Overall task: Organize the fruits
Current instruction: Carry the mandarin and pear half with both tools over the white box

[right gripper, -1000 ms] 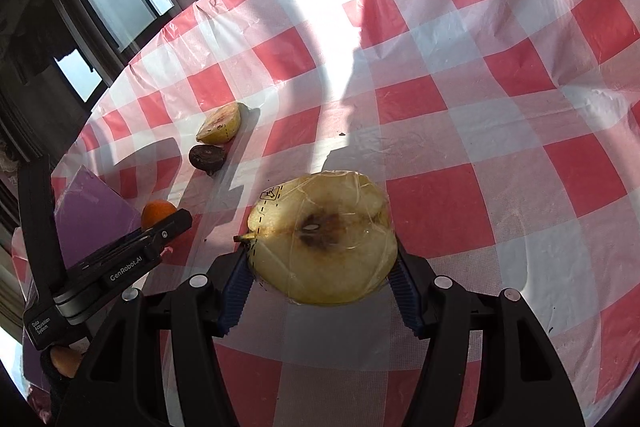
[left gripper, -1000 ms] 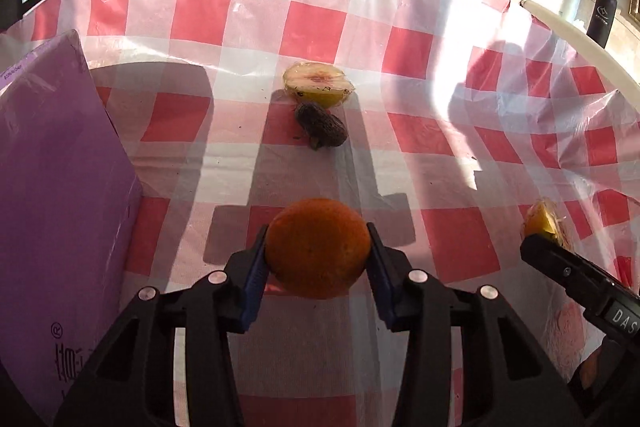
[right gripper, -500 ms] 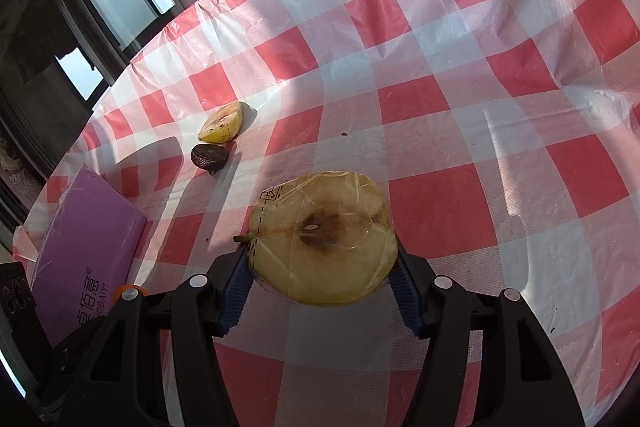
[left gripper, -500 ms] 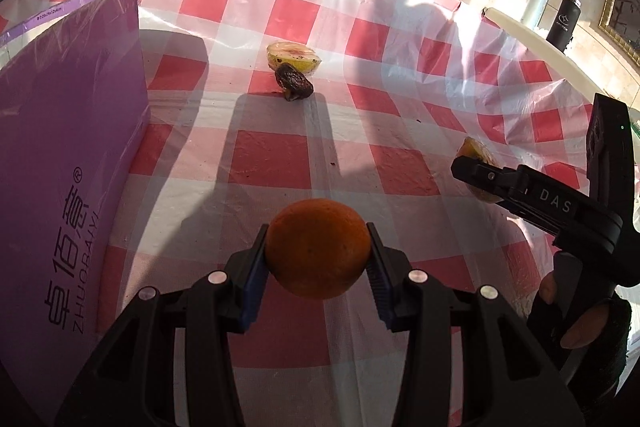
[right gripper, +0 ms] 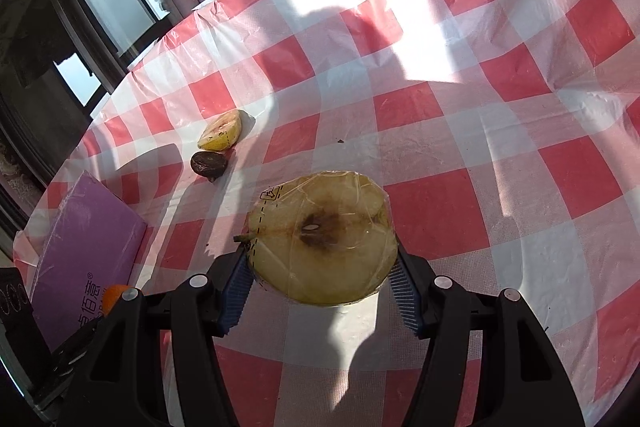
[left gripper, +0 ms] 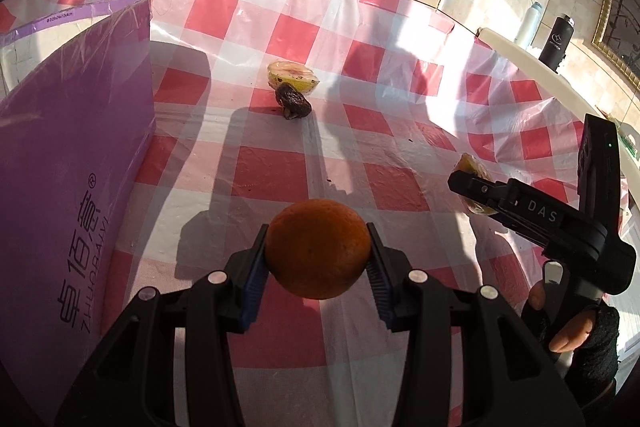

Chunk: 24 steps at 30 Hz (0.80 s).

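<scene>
My left gripper (left gripper: pixel 317 259) is shut on an orange (left gripper: pixel 318 247), held above the red-and-white checked tablecloth (left gripper: pixel 272 179). My right gripper (right gripper: pixel 320 267) is shut on a film-wrapped pear half (right gripper: pixel 322 237), cut face up; in the left wrist view that gripper shows at the right with the pear half (left gripper: pixel 472 167) partly hidden behind its finger. Farther back on the cloth lie a wrapped yellow fruit half (left gripper: pixel 292 77) (right gripper: pixel 222 135) and, touching it, a dark shrivelled fruit (left gripper: pixel 293 101) (right gripper: pixel 209 163). The orange (right gripper: pixel 114 295) peeks in at the right wrist view's lower left.
A purple box (left gripper: pixel 68 179) (right gripper: pixel 84 239) stands along the left side of the table. A hand (left gripper: pixel 568 323) in a dark sleeve holds the right gripper's handle. Two bottles (left gripper: pixel 556 41) stand on a ledge beyond the table's right edge. Windows lie behind the far edge.
My left gripper has drawn back and turned with the orange; the box side and the right gripper now fill more of its view. The right gripper has stayed put with the pear half.
</scene>
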Tool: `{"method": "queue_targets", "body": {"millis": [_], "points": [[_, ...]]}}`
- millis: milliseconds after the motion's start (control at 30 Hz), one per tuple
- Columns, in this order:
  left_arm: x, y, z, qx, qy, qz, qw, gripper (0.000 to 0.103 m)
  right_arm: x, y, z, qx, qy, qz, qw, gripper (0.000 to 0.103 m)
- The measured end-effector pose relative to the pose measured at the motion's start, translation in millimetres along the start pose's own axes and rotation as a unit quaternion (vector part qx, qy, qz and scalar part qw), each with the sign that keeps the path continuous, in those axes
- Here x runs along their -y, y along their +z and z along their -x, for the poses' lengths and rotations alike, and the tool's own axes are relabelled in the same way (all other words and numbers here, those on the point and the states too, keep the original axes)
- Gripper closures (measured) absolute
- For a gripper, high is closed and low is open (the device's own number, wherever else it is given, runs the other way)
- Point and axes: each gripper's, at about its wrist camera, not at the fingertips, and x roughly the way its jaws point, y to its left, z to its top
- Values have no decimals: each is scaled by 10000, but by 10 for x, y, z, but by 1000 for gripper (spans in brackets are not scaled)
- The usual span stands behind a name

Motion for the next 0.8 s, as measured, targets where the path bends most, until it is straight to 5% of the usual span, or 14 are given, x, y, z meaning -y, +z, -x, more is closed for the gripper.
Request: {"method": "queue_targets", "body": {"millis": [133, 267, 467, 800], "points": [[42, -175, 332, 204, 6, -93, 9997, 58, -121, -155, 216, 174, -612, 18, 9980, 43], [173, -364, 897, 715, 47, -475, 9963, 58, -431, -483, 424, 203, -787, 385, 9959, 43], [57, -370, 1611, 1322, 91, -427, 9903, 58, -1024, -758, 698, 385, -671, 1145, 9904, 43], [-618, -142, 2198, 1833, 872, 45, 9792, 58, -1927, -802, 975, 785, -254, 2083, 9746, 43]]}}
